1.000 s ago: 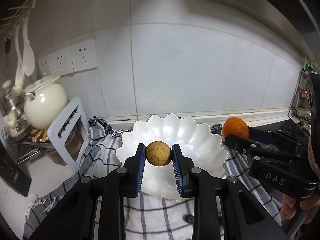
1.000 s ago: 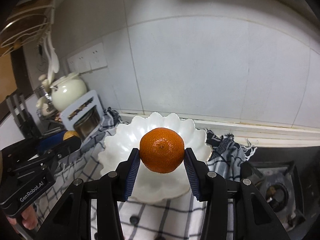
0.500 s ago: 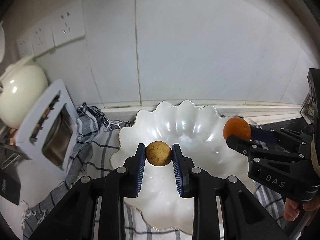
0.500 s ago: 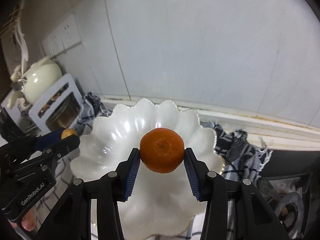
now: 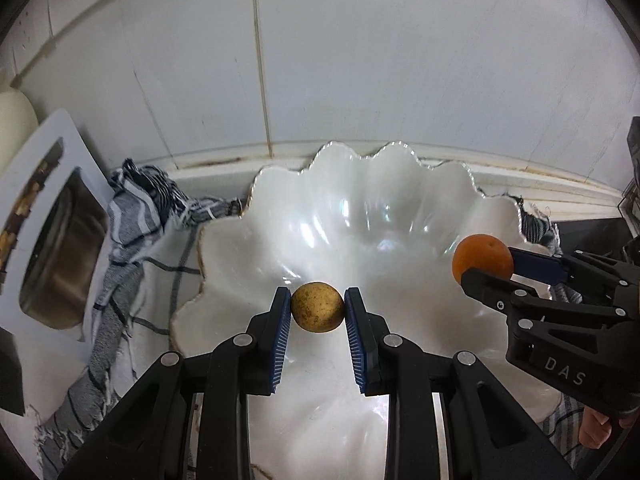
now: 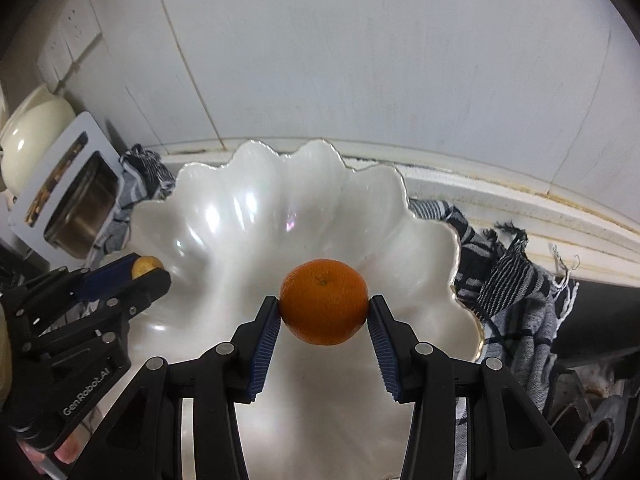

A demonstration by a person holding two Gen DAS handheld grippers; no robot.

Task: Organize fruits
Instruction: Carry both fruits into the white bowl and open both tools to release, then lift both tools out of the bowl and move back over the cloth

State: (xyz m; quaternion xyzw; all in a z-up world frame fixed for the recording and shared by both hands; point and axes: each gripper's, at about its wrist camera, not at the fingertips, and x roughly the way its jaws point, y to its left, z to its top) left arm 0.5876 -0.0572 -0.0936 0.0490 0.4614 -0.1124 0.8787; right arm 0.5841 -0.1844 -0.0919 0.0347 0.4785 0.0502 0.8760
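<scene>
A small round yellow-brown fruit (image 5: pixel 317 307) is pinched between the blue pads of my left gripper (image 5: pixel 317 310), which is shut on it. It hangs over the hollow of a white scalloped bowl (image 5: pixel 360 196). My right gripper (image 6: pixel 323 312) is shut on an orange (image 6: pixel 323 302), also held over the white bowl (image 6: pixel 248 184). In the left wrist view the right gripper (image 5: pixel 486 266) with the orange (image 5: pixel 480 254) is over the bowl's right side. In the right wrist view the left gripper (image 6: pixel 146 270) with the yellow-brown fruit (image 6: pixel 145 265) sits over the bowl's left rim.
The bowl rests on a blue-and-white checked cloth (image 5: pixel 132 216) against a white tiled wall. Left of it stand a white rack with a steel pot (image 6: pixel 80 204) and a cream teapot (image 6: pixel 34 132). A gas hob (image 6: pixel 600 436) lies at the right. A hand (image 5: pixel 596 432) holds the right gripper.
Both grippers have come forward and down towards the bowl, which now looms larger and fills the view under them. Each still holds its fruit.
</scene>
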